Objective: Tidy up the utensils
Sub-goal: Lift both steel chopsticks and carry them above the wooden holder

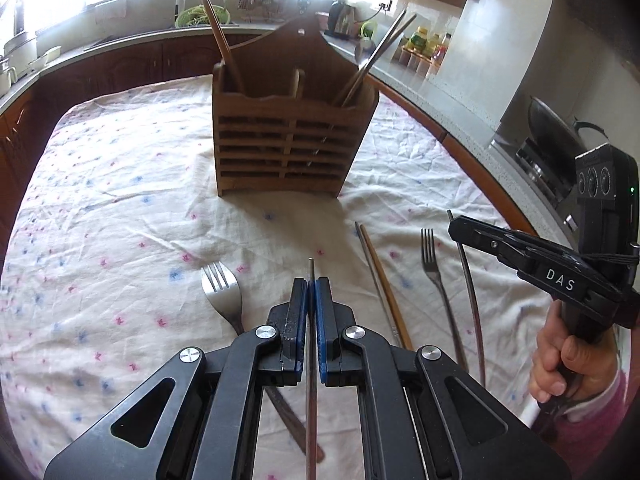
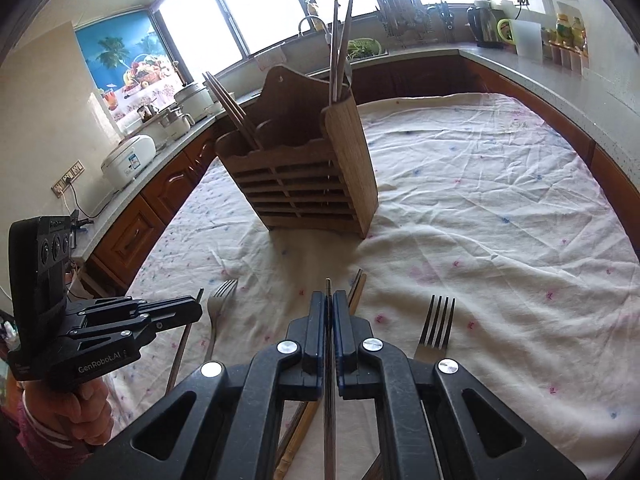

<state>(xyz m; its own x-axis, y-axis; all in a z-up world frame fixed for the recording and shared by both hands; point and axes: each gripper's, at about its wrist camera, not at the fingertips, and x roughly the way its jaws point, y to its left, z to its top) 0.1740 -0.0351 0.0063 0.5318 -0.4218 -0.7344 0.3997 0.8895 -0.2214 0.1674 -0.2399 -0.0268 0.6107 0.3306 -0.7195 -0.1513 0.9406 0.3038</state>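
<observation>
A slatted wooden utensil holder (image 1: 288,136) (image 2: 304,184) stands upright on the floral tablecloth, with chopsticks leaning out of its left and right compartments. My left gripper (image 1: 311,286) (image 2: 198,312) is shut on a thin metal chopstick (image 1: 311,268) (image 2: 180,344), held above the cloth. My right gripper (image 2: 328,300) (image 1: 454,228) is shut on another metal chopstick (image 2: 328,286) (image 1: 472,292). On the cloth lie a broad fork (image 1: 222,292) (image 2: 220,296), a slim fork (image 1: 432,264) (image 2: 438,320) and a pair of chopsticks (image 1: 380,280) (image 2: 356,292).
The tablecloth (image 1: 120,200) covers a rounded table ringed by wooden cabinets and a grey counter (image 2: 560,76). On it stand a rice cooker (image 2: 128,164), a kettle (image 1: 342,18), bottles (image 1: 424,40) and a wok (image 1: 556,128). A hand (image 1: 568,360) grips the right handle.
</observation>
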